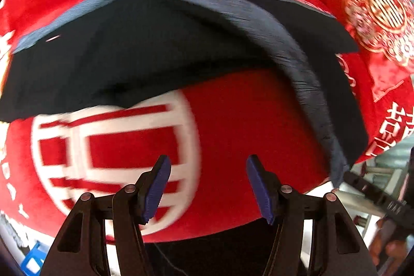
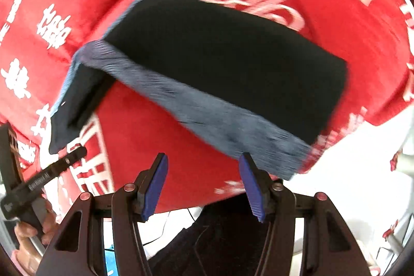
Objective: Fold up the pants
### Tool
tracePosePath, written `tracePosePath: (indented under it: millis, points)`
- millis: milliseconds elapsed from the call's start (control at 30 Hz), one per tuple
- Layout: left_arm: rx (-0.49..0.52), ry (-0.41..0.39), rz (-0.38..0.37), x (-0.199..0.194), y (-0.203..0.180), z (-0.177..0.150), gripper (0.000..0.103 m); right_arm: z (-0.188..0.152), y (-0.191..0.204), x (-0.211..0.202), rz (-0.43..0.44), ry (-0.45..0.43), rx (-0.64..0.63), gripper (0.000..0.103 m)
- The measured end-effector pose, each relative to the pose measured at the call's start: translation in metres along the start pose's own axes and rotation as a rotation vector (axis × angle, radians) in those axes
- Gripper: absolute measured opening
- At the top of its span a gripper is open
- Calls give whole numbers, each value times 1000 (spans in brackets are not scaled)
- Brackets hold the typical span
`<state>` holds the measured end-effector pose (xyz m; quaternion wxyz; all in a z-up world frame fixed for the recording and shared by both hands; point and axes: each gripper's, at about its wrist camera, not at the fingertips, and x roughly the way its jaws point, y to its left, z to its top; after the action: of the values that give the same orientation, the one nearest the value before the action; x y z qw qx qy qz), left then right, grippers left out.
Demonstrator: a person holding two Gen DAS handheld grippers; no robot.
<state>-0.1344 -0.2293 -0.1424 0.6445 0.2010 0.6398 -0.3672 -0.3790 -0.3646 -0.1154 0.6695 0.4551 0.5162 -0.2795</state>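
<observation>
Pants (image 1: 134, 56), dark navy with a paler ribbed waistband (image 1: 297, 48), lie spread on the red blanket (image 1: 245, 120) that covers the surface beneath them. All places below are told from those pants.

Seen from my left wrist, my left claw (image 1: 208, 189) hangs spread on the near side of the pants, its blue pads (image 1: 157, 190) apart with nothing between them, over bare red blanket and a large white printed character (image 1: 113, 146). The waistband runs from the far side of the pants down to the near right, where its end reaches my right claw (image 1: 367, 188) at the picture's edge. A red cushion with a gold emblem (image 1: 377, 12) lies on the far right of the pants.

Seen from my right wrist, my right claw (image 2: 204, 185) is also spread, pads (image 2: 252, 188) apart and holding nothing; the right pad sits just in front of the waistband's (image 2: 220, 118) near edge, and I cannot tell whether it touches the cloth. The dark body of the pants (image 2: 233, 53) stretches away beyond the band. At the left end, a folded corner of the pants (image 2: 75, 105) hangs just above the tip of my left claw (image 2: 51, 172), whose jaws I cannot make out from this side. The blanket (image 2: 160, 136) shows white lettering (image 2: 54, 25) to the left of the pants.
</observation>
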Motion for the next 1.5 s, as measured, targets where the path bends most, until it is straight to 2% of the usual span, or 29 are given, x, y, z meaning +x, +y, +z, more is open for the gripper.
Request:
tracePosePath:
  millis: [167,267,433,533,567,600,667,800,933,1033,1067,1100,1133,1167,1200,1267,1300,1500]
  points:
    - [28,24,-67,25,-56,24,62,-4,-54,0,9,1,32,61]
    - [26,58,-87,41,-78,28,62,-5,-80,5,32,19,52,61]
    - [2,108,-111,55,-96,24,62,-8,-114,20,147,54,107,61]
    - [5,113,-100,56,-102,22,62,-10,-119,26,226,65,97,61]
    - [10,114,-94,57,-104,22,65,-9,-119,29,262,70,91,61]
    - [14,116,-95,59,-108,23,74,-8,-119,30,284,71,86,61]
    - [5,117,-110,58,-113,23,79,-8,-116,31,321,69,71,60]
    - [15,119,-131,55,-120,20,79,-10,-114,31,360,62,63,58]
    - [21,136,-98,67,-130,22,79,-5,-118,30,399,52,73,58]
    - [9,113,-73,70,-136,25,79,0,-118,34,411,58,86,55]
    - [9,104,-64,70,-139,26,75,0,-118,36,412,66,94,51]
    - [10,99,-58,69,-141,26,55,0,-120,37,408,76,98,35]
    - [17,103,-51,70,-143,27,46,1,-120,38,397,97,104,11]
    - [25,112,-53,71,-145,28,29,-1,-122,40,399,112,112,3]
    - [29,120,-72,72,-147,29,20,-1,-123,39,411,117,123,3]
    - [38,119,-88,71,-151,31,17,1,-121,32,439,117,129,3]
    - [45,112,-94,68,-153,33,10,2,-118,27,448,115,120,3]
    - [6,51,-183,32,-157,61,10,31,-99,-20,500,70,32,3]
